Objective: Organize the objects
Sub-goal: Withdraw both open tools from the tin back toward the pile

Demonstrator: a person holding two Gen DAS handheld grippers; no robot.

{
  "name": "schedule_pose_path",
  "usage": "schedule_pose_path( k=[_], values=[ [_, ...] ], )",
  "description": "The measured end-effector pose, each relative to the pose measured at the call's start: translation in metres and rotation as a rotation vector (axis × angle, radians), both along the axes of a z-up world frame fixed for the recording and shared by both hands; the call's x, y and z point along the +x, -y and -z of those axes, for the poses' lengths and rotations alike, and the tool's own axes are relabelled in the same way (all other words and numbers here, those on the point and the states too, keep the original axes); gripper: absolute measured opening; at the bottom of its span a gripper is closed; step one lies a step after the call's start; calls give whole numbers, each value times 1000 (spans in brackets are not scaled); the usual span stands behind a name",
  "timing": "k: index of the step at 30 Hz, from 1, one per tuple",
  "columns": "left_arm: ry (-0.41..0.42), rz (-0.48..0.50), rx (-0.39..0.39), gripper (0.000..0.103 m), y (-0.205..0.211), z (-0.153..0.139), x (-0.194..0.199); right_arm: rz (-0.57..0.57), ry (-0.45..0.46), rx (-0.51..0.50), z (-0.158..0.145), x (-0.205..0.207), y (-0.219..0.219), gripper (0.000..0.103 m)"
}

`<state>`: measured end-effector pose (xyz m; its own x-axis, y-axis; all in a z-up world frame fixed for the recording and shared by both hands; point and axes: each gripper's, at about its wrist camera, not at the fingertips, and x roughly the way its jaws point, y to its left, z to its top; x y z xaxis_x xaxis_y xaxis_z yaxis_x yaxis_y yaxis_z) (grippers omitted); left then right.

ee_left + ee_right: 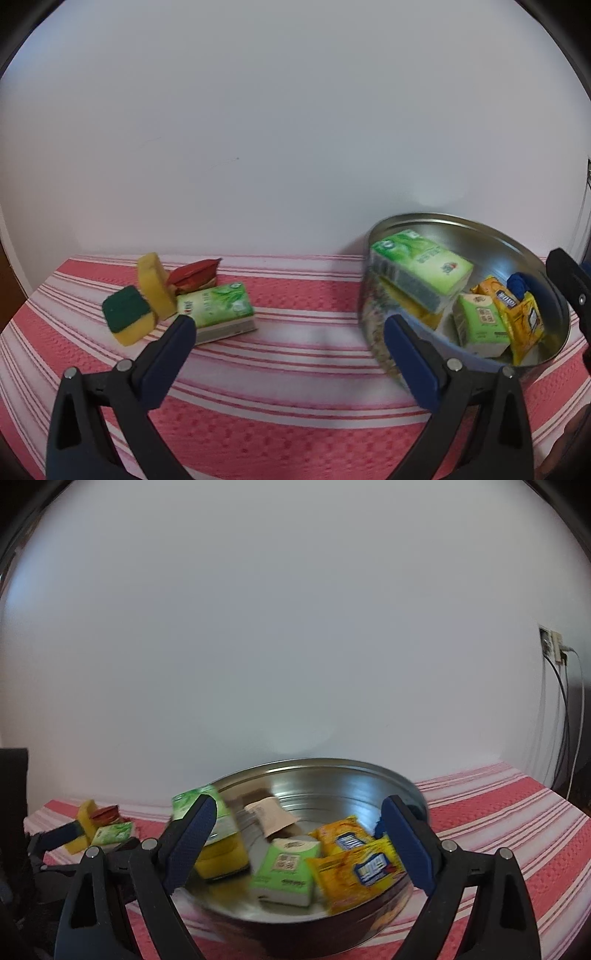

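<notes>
Round metal tin (546, 275) sat partly between the left jaws, mostly beyond the right-hand jaw; in the right wrist view it filled the gap between both jaws. Inside: big green tissue pack (421, 273) tilted, leaning on the tin wall; small green tissue pack (286, 867) standing near the middle; two yellow snack packets (362, 871) overlapping beside it; something blue (519, 282) behind them, unclear what. Loose group lay just beyond the left-hand jaw tip: green tissue pack (218, 308) lying flat, green-topped yellow sponge (127, 314) outside that jaw, yellow sponge (155, 284) on edge, red packet (194, 275) behind.
</notes>
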<state>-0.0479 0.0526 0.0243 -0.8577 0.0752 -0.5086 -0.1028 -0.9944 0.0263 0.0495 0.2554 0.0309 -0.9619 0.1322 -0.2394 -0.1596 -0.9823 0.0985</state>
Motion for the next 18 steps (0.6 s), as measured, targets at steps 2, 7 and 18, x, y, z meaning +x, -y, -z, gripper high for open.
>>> schedule_pose_path(
  k=[2,7,18],
  values=[
    [1,-7,0,103,7,1,-2,-19,1,14,0,3,13,93],
    [8,-29,-4,103,28,1,0,-61,10,29,6,-1,36,93],
    [-3,-74,-24,103,70,-1,-1,-120,32,37,8,-7,84,93]
  ],
)
